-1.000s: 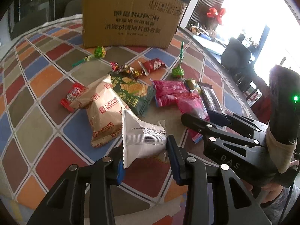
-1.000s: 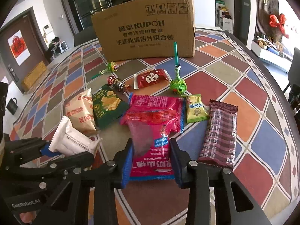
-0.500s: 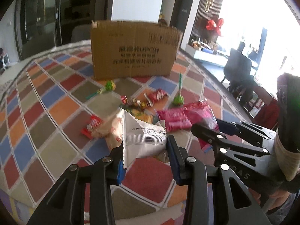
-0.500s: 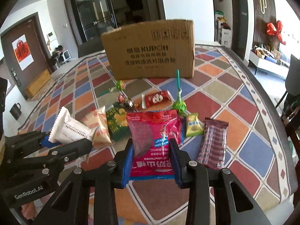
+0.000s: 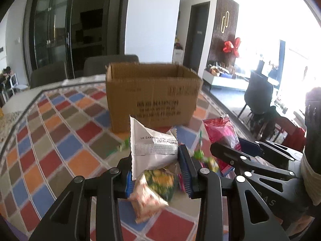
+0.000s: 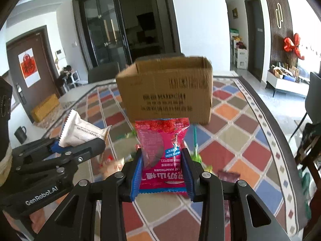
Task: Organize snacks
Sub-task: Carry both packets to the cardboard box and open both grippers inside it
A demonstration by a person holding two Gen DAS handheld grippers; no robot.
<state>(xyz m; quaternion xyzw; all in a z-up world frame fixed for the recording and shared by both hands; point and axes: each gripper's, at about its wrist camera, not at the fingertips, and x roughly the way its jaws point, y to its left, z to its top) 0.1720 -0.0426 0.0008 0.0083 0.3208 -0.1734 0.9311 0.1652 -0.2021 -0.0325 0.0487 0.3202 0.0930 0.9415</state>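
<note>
My left gripper (image 5: 158, 172) is shut on a white snack packet (image 5: 150, 148) and holds it above the table. My right gripper (image 6: 163, 173) is shut on a red hawthorn snack bag (image 6: 163, 150), also lifted. An open cardboard box (image 5: 152, 94) stands ahead on the table; it also shows in the right wrist view (image 6: 168, 92). Both packets are level with the box's lower front. The right gripper with its red bag (image 5: 220, 136) shows to the right in the left wrist view; the left gripper with the white packet (image 6: 80, 132) shows to the left in the right wrist view.
Other snacks lie below on the checkered tablecloth (image 5: 60, 140): a green packet (image 5: 160, 182), a beige biscuit bag (image 5: 146, 200), a brown bar (image 6: 228, 174), green lollipops (image 6: 195, 154). Chairs stand behind the table (image 5: 50, 76). The table's right edge (image 6: 280, 140) is near.
Both grippers have risen with their packets and moved toward the box. The box's open top has come into view, and the snacks on the table have dropped lower in the frame.
</note>
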